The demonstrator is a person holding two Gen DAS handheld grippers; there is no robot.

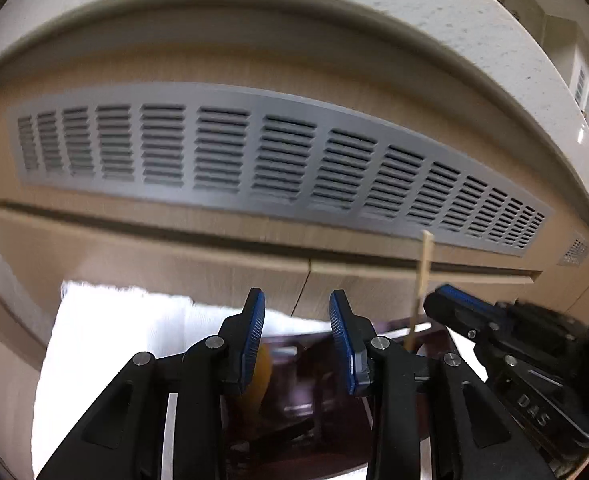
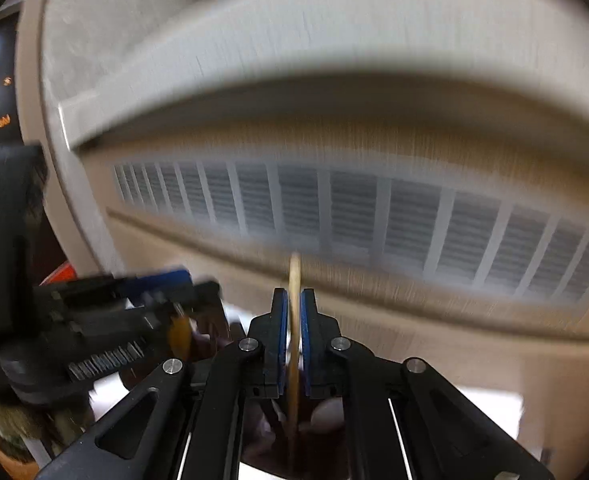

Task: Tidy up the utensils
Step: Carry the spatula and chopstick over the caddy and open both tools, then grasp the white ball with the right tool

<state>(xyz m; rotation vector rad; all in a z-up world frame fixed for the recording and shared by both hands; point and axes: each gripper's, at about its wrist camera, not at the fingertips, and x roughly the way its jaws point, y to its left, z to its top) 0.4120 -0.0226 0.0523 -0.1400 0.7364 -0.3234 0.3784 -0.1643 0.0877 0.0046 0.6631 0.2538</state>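
From the left wrist view, the left hand-held gripper points at a beige cabinet front, its two blue-padded fingers spread apart with nothing between them. Below and behind the left finger sits a yellow rounded object, partly hidden, inside a dark brown organizer whose dividers are too blurred to count. A white cloth lies under the organizer's left side. To the right, the right hand-held gripper comes in from the edge of the frame, and a thin wooden stick, likely a chopstick, stands nearly upright at its fingertips, its lower end reaching down toward the organizer's right part. Whether the stick's tip touches the organizer cannot be told. A long grey vent grille runs across the cabinet front, under the pale edge of the table.

From the right wrist view, heavily motion-blurred, the right hand-held gripper has its blue pads pressed together on the wooden stick, which rises above the fingertips and runs down between the fingers toward the dark organizer below. The left hand-held gripper appears at the left, blurred, with the yellow object just beneath it. The vent grille and the table edge fill the background.
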